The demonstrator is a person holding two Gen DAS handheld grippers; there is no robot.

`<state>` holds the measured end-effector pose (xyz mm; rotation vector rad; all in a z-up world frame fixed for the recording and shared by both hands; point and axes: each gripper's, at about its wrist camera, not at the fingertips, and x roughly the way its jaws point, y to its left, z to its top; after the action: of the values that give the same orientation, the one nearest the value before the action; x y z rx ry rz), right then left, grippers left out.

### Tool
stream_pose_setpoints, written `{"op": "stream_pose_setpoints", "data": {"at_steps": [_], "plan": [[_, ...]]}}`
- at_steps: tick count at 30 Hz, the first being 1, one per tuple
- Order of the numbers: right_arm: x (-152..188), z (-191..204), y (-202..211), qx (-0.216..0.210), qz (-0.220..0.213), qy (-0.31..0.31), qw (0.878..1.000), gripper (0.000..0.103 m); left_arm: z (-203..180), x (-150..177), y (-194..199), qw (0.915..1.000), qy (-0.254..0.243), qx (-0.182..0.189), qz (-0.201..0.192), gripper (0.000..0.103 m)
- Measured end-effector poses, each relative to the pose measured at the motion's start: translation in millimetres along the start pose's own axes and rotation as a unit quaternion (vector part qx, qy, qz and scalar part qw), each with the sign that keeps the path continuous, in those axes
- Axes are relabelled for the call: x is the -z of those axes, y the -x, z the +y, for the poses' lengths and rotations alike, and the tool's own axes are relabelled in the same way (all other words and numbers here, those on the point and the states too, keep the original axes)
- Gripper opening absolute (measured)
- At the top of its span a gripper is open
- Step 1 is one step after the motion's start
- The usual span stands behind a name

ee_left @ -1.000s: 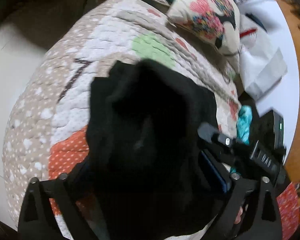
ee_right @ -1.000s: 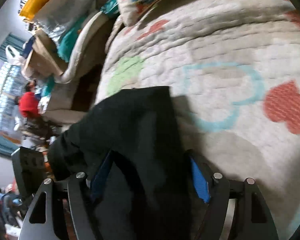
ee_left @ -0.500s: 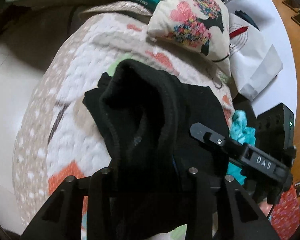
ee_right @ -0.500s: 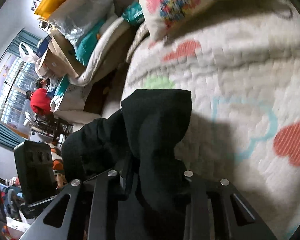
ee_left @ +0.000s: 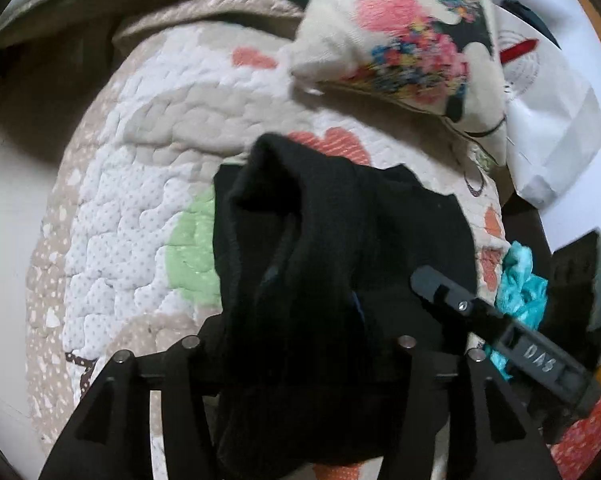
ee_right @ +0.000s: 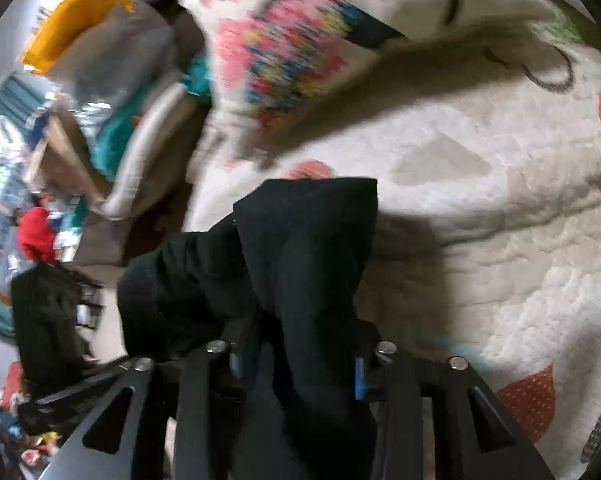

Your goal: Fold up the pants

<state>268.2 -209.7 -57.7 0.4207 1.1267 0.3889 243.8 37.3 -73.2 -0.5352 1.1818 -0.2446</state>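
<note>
The black pants [ee_left: 312,264] hang bunched above a quilted bedspread [ee_left: 132,208] with hearts and a green patch. My left gripper [ee_left: 296,344] is shut on one bunch of the black fabric, which drapes over both fingers. My right gripper [ee_right: 300,356] is shut on another bunch of the pants [ee_right: 300,256], lifted off the quilt [ee_right: 480,208]. The right gripper's body [ee_left: 512,344] shows at the right of the left wrist view, close beside the fabric. The fingertips of both grippers are hidden by cloth.
A patterned pillow [ee_left: 412,36] lies at the far end of the quilt, also blurred in the right wrist view [ee_right: 284,52]. White paper bags [ee_left: 548,92] lie to its right. A teal scrunched cloth [ee_left: 520,284] sits by the quilt's right edge. Cluttered room at left [ee_right: 60,120].
Both grippers closed on the pants and lifted them. They have carried the fabric forward over the quilt toward the pillow, which now looks nearer.
</note>
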Motion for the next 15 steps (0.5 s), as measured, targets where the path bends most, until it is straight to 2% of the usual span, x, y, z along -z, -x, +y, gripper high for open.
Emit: {"op": "stream_pose_setpoints", "data": {"at_steps": [1, 3, 5, 9, 12, 15], "plan": [[1, -4, -3, 0.005, -0.002, -0.003, 1.0, 0.052, 3, 0, 1, 0.9999, 0.007, 0.011, 0.001, 0.054], [5, -13, -6, 0.008, -0.01, -0.012, 1.0, 0.068, 13, -3, 7, 0.9989, 0.028, 0.038, -0.005, 0.054], [8, -21, -8, 0.005, -0.013, -0.022, 1.0, 0.075, 23, -9, 11, 0.9973, 0.053, 0.051, -0.012, 0.059], [7, -35, -6, -0.022, -0.017, -0.052, 0.998, 0.078, 36, -17, 6, 0.9942, 0.099, 0.042, -0.006, 0.064], [7, -47, 3, -0.04, -0.036, -0.08, 0.995, 0.08, 50, -12, 1, 0.9852, 0.158, 0.065, -0.008, 0.066], [6, -70, 7, -0.055, -0.045, -0.135, 0.988, 0.084, 53, -9, 1, 0.9826, 0.172, 0.068, -0.014, 0.066]]}}
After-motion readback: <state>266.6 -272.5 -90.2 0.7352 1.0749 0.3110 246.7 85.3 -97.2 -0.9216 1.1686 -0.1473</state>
